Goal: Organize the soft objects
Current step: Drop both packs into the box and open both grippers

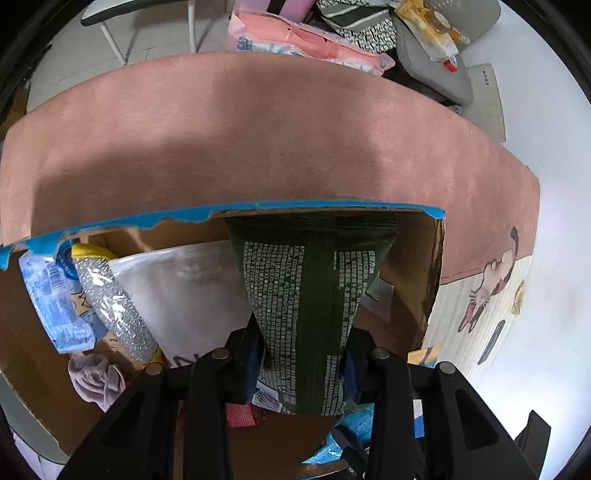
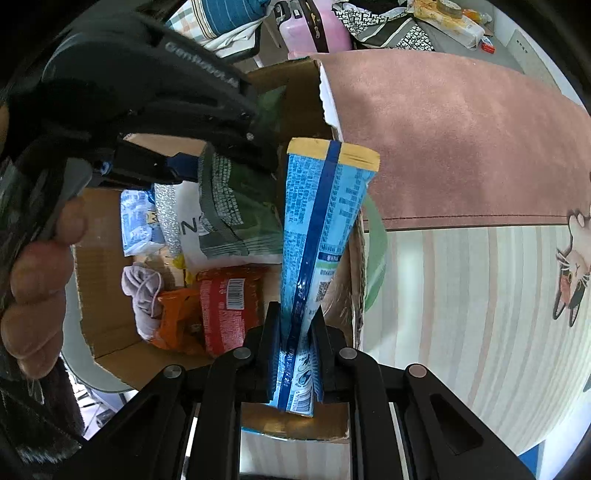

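A dark green pouch (image 1: 306, 314) with white print sits at six o'clock, a blue, yellow-topped pouch (image 2: 317, 236) beside a red packet (image 2: 225, 306), and a pink rug (image 1: 258, 129) with cream stripes spreads at twelve.

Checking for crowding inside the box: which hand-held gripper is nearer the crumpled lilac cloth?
Left. The left hand-held gripper, clamping a dark green packet, hangs beside the crumpled lilac cloth; the right hand-held gripper is at the cardboard box's opposite wall.

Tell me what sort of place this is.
Probably a lived-in room at home, perhaps a bedroom: a pink rug with a cartoon cat covers the floor, a cardboard box sits on it, and bags and bedding are piled behind.
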Available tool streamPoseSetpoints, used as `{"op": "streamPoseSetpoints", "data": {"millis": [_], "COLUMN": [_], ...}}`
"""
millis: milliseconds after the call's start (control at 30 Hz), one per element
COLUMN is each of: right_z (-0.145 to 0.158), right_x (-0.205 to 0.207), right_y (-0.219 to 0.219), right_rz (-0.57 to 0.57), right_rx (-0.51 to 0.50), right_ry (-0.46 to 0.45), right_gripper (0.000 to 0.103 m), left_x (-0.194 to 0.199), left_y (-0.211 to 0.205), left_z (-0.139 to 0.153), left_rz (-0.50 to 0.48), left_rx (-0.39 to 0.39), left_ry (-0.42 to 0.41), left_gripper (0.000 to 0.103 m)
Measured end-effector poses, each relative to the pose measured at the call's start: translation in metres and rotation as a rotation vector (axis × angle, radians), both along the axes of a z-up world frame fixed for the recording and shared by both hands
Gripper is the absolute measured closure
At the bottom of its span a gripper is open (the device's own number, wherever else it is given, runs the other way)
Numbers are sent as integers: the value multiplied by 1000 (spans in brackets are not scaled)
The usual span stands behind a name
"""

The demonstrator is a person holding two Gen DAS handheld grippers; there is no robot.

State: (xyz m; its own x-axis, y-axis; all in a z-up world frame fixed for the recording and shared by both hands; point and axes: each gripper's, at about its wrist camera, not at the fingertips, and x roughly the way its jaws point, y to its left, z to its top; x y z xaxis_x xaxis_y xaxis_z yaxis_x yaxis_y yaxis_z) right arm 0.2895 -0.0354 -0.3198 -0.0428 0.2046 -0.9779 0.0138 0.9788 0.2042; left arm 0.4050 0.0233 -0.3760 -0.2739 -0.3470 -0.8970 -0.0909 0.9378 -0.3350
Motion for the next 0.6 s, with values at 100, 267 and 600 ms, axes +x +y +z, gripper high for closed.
{"op": "streamPoseSetpoints", "data": {"millis": [100,267,600], "right_z": [-4,-3,13], "right_x": [2,3,0], "right_y": [3,4,12], "right_rz": [21,26,37], "right_rx": [-26,-30,-54], "right_ry": [15,21,3], "right_gripper": [86,46,10], "left_x": [2,5,-4], "left_y": [-1,1,29], "left_z": [-2,6,46], "left_rz": [5,-24,-34], "left_rx": [-11,-11,77], "left_ry": [13,-22,-168], "left_gripper": [66,23,5]}}
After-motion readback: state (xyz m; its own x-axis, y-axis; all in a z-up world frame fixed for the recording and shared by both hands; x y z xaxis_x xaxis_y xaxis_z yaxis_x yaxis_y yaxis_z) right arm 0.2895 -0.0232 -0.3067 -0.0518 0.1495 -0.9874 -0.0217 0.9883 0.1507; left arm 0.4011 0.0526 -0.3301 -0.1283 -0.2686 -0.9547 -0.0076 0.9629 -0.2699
